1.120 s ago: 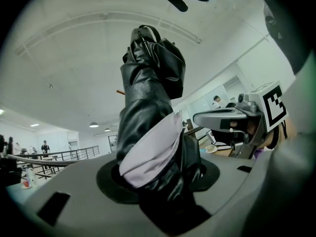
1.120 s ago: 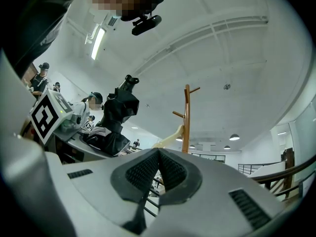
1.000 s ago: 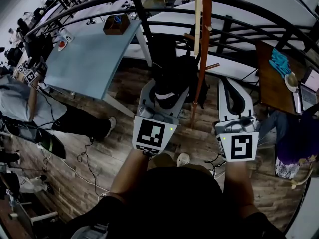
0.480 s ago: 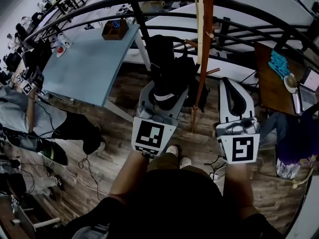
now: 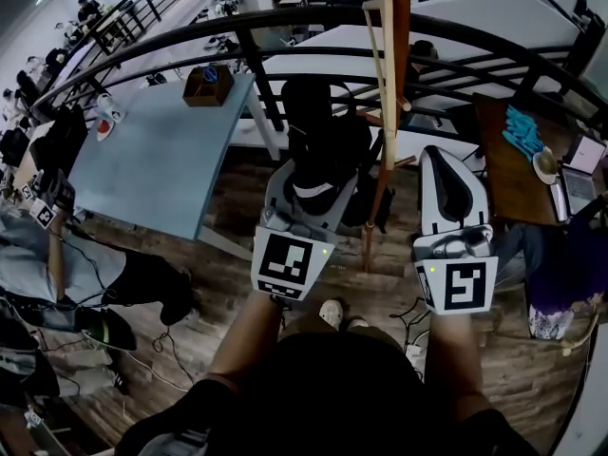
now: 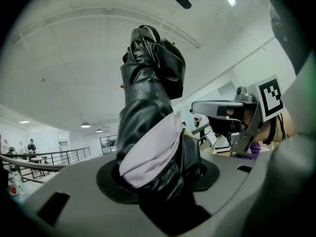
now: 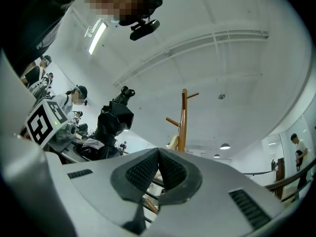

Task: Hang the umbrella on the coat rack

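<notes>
nearest the camera, the person's forearms reach forward over a wooden floor (image 5: 237,198), and a pale shoe (image 5: 331,313) shows between them. the left tongs (image 5: 312,198) are pinching the umbrella (image 5: 318,131), which is folded, black and glossy with a pale band wrapped around it. in the left gripper view the umbrella (image 6: 148,107) rises straight out from between the jaws and fills the middle of the frame. the right tongs (image 7: 158,168) are pressed together, the ribbed pads meeting with nothing between them.

just beyond both tools stands the wooden coat rack (image 5: 380,188), its pole between the two tongs in the head view. the umbrella is close on the pole's left side; whether they touch cannot be told. in the right gripper view the coat rack (image 7: 183,122) stands upright with short pegs, and the umbrella sits to its left, apart from it.

behind the rack runs a black railing (image 5: 285,27). left of it is a pale blue worktop (image 5: 161,150) carrying a small wooden box (image 5: 209,84). at the far left a person (image 5: 57,255) is low on the floor.
</notes>
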{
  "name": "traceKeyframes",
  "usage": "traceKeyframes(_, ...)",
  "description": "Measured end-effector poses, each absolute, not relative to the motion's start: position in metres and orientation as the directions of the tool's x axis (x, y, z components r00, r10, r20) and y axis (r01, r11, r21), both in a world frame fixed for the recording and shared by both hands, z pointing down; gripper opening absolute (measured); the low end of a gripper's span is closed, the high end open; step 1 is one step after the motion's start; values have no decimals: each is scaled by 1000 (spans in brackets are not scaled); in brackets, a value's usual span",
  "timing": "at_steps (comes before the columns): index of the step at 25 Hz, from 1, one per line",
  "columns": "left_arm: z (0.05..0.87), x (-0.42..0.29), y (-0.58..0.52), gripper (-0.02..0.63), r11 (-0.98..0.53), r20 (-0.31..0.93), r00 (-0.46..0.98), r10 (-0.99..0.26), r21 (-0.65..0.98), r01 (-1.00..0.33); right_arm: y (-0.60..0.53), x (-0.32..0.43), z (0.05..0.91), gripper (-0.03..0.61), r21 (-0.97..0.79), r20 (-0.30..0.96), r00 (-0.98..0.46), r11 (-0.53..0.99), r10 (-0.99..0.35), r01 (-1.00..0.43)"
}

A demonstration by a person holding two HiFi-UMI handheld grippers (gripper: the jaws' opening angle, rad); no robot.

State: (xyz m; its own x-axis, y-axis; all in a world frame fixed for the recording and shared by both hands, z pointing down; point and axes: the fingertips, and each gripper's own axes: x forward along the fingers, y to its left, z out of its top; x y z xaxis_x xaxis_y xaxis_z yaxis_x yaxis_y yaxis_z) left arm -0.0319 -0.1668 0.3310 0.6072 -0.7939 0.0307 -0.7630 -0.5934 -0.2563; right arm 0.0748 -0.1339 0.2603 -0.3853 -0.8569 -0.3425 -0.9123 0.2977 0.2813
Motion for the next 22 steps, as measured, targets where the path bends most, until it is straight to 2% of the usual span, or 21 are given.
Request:
traceKeyframes(13, 325, -38, -223, 236, -650, 40, 666, -744, -273, -709, -178, 66, 235, 28, 329, -379, -312, 188, -871, -925)
traceKeyframes(22, 311, -29, -263, 236, -624, 46, 639, -768, -277, -730, -215, 78, 212, 28, 355, -394, -347, 207, -851, -911)
